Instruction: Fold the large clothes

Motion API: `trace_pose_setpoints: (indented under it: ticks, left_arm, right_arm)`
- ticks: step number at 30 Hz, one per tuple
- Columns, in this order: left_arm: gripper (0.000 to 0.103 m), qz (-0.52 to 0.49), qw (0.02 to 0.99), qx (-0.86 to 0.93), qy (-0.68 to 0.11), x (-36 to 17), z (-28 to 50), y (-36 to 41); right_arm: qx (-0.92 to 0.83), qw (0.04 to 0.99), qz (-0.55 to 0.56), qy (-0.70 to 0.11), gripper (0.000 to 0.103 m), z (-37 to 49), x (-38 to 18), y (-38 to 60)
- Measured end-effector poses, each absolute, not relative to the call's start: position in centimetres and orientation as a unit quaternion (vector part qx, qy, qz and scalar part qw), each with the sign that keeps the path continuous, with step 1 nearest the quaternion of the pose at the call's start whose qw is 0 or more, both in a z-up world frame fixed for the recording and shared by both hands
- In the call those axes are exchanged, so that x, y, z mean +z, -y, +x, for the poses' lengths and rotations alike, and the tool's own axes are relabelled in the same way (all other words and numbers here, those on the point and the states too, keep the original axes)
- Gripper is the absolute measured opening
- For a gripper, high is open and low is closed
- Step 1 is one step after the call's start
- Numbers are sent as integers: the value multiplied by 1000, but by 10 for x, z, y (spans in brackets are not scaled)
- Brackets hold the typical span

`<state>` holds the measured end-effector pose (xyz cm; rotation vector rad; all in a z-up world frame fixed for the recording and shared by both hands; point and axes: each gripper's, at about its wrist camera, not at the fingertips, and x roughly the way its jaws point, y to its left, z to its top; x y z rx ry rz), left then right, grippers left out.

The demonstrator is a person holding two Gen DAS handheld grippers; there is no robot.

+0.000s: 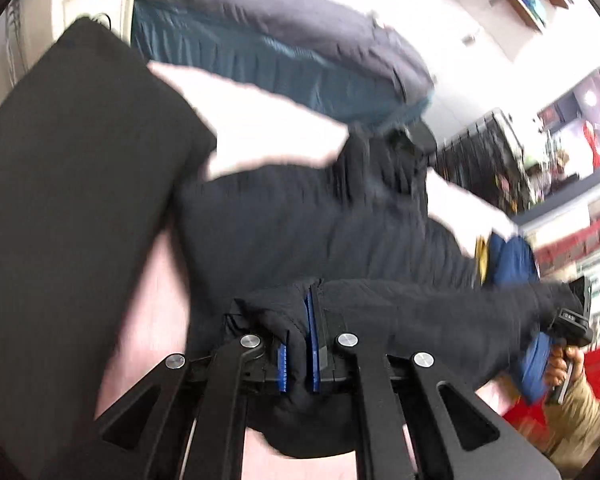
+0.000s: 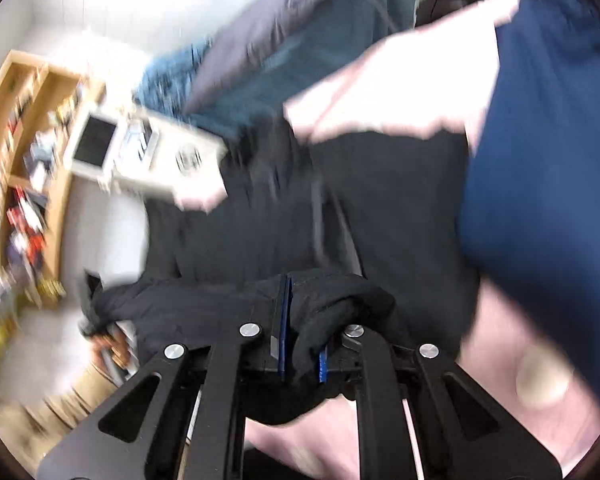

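Both views motion-blurred; black garment (image 1: 300, 232) stretched in the air between the two grippers, above a pale pink surface (image 1: 140, 312); left gripper (image 1: 300, 344) has its fingers clamped on a bunched fold of the garment, blue pads pressing cloth from both sides; right gripper (image 2: 300, 344) likewise clamped on a bunched edge; in the left view the right gripper (image 1: 556, 344) shows at the garment's far end, gripped by a hand (image 1: 564, 364); a blue-grey cloth heap (image 1: 268, 40) lies beyond the garment; a shelf (image 2: 24, 152) stands beside it.
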<state>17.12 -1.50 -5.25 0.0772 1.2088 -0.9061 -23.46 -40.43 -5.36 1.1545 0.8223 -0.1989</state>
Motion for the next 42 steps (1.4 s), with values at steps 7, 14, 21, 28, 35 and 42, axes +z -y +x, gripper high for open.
trace_pose_setpoints:
  ticks: [7,14,21,28,35,42]
  left_arm:
    - [8,87,745,-374,-545,-48,204,75]
    - [11,55,730,-343,-588,-85,228,86]
    - [24,-43,685,-346,-640,-89,254,73]
    - [90,-125,757,-305,-565,-45,270,18]
    - [90,71,780,-348,-515,-39,187,50]
    - [92,226,762,-396,-459,-87,42,85]
  right_arm:
    - [-139,726,560,-375,11,-190,-67,458]
    - [-164,686,596,-384,11,-186,-108,472]
    - [-178,621,655,-391,20,-176,-139,486]
    - [-152,579,725,-340,63,-185,-146,492]
    - [-242,675,603,-351,80,-186,-92,458]
    - [-228,800,215,-512,80,-141,-63,296]
